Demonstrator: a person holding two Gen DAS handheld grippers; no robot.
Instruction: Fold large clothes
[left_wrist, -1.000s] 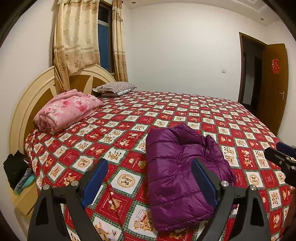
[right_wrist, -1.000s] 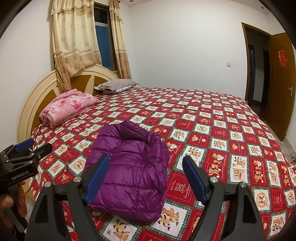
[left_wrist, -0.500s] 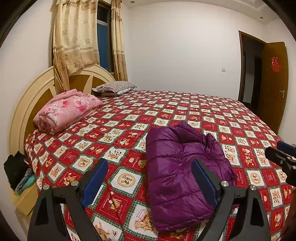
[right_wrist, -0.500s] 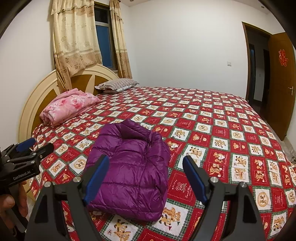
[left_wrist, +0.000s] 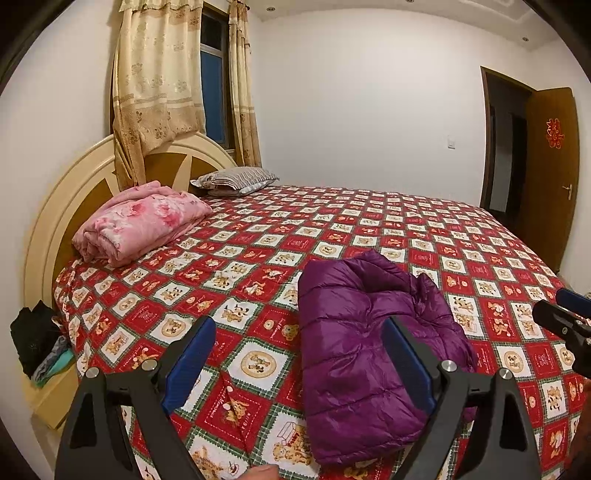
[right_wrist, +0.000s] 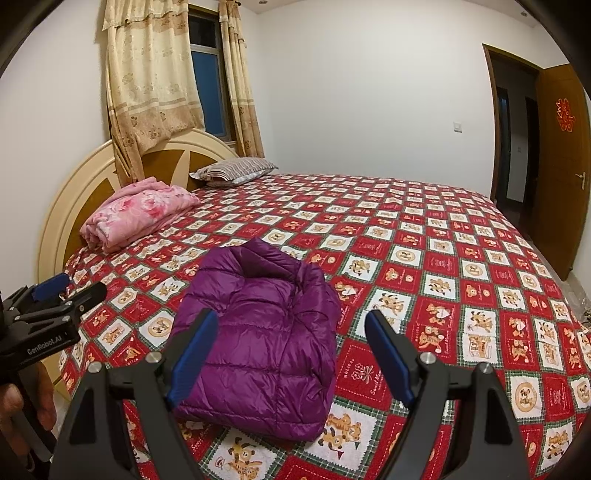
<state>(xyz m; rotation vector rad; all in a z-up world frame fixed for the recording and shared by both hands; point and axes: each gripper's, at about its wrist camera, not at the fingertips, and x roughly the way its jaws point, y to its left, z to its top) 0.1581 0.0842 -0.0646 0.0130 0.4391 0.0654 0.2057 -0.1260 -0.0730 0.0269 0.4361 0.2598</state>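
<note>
Jacket (right_wrist: 258, 332) lies folded on the bed (right_wrist: 443, 258) near its edge, within my reach. I hold both grippers, left (left_wrist: 299, 360) and right (right_wrist: 291, 350), above it, fingers wide, empty.

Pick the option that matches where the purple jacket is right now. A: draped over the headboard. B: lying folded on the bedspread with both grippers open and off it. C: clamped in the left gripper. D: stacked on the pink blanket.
B: the purple jacket lies in a folded bundle on the bedspread, while the left gripper and the right gripper both stand open, holding nothing.
</note>
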